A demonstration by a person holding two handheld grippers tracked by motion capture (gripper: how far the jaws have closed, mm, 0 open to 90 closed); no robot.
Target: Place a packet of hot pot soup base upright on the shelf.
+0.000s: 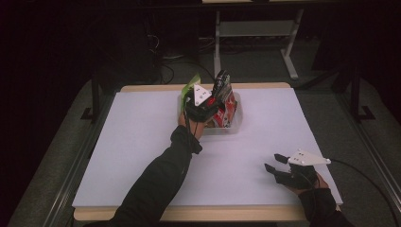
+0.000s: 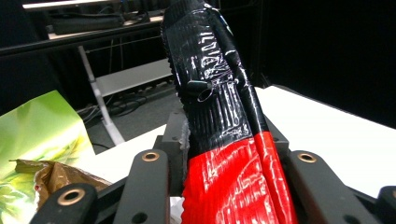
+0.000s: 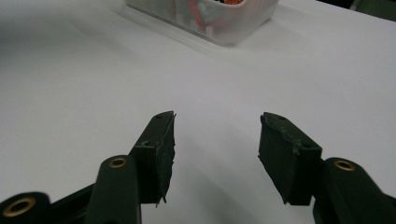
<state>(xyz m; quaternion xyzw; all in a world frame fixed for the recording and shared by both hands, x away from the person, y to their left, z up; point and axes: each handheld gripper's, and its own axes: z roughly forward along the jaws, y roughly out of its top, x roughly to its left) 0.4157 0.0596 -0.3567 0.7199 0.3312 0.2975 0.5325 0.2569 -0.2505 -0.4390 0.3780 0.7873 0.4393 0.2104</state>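
Left gripper [image 1: 208, 105]: its two black jaws stand either side of a black-and-red snack packet [image 2: 224, 140]. In the left gripper view the packet rises upright between them, red part low by the jaw roots, black part above with a crimped top edge. Whether the pads press on the foil cannot be told.

The packet stands in a clear plastic bin [image 1: 235, 124] at the far middle of the table [image 1: 142, 142]. Beside it, on the left in the high view, a green packet [image 1: 193, 82] leans at the bin's rim; in the left gripper view its torn mouth shows a brown inner lining.

Right gripper [image 1: 274, 163]: jaws apart with nothing between them, low over the bare white tabletop near the right front corner, well apart from the bin. The right gripper view looks along these jaws toward the bin's near wall [image 3: 233, 32].
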